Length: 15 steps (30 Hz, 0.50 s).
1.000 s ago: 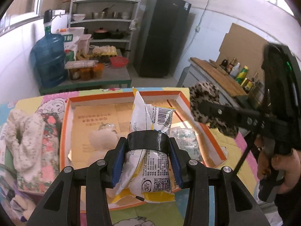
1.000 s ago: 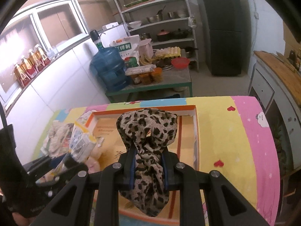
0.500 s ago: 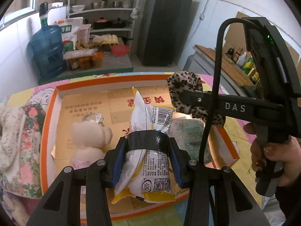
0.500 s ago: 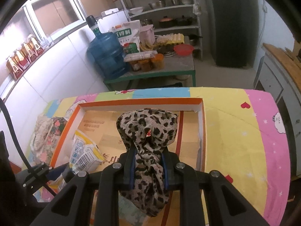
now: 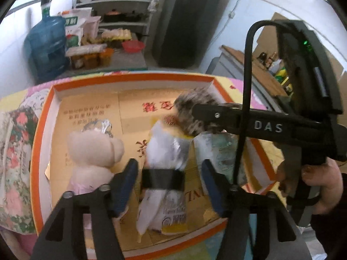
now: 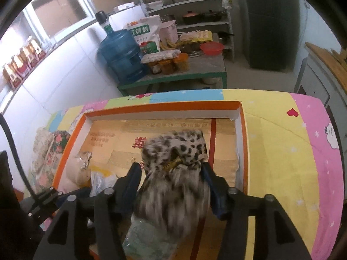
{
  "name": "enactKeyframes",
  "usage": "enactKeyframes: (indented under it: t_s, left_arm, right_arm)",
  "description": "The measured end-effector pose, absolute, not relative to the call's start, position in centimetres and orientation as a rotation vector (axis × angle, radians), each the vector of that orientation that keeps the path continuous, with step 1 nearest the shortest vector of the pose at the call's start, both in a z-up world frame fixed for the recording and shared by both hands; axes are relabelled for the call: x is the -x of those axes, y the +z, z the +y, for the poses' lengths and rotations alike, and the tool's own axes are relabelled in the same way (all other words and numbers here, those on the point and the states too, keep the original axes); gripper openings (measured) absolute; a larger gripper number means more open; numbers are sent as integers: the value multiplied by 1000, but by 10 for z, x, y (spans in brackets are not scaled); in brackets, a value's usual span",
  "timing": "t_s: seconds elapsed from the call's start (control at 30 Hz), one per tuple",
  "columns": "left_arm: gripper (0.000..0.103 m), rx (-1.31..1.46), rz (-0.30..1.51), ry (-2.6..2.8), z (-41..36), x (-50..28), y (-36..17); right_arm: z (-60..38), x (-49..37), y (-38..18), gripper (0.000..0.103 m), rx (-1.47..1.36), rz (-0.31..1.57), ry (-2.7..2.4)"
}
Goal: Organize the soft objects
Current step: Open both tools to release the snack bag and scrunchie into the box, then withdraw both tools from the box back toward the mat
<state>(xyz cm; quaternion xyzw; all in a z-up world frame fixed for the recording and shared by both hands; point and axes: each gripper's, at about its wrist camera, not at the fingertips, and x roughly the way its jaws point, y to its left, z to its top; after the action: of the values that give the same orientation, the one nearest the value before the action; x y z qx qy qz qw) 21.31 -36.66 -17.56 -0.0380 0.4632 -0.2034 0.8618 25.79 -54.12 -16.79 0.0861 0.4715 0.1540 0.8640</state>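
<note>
Nearest to you, your left gripper (image 5: 168,183) hangs over the near part of the orange-rimmed box (image 5: 41,134), and its jaws are opening: the blue pads stand clear on both sides of the snack bag (image 5: 162,199) between them, so nothing is pinched. That bag, white and yellow with a black band round its middle, lies blurred on the floor of the box near its front rim. Just left of it in the box sits the beige plush bear (image 5: 93,153), with a bit of crinkled silver foil (image 5: 102,125) behind its head. To the right of the bag lies a clear greenish packet (image 5: 219,149).

Your right gripper (image 6: 171,183) is over the right side of the box, and its jaws are opening too. The leopard-print cloth (image 6: 175,158) is between the pads, motion-blurred at its lower end; the pads appear to have let go of it, though the right one sits very close. The cloth hangs above the greenish packet.

Your hand (image 5: 321,186) grips the right tool's handle, outside the box's right wall.

Outside the left wall, a floral cloth (image 5: 15,164) lies on the colourful table cover (image 6: 282,151).
</note>
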Motion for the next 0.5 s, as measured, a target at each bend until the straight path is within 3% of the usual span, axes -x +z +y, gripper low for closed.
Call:
enactKeyframes:
  t_s: [0.5]
  left_arm:
    - [68, 47, 843, -461, -344, -179, -130]
  right_arm:
    - [-553, -209, -132, 58, -251, 870, 220]
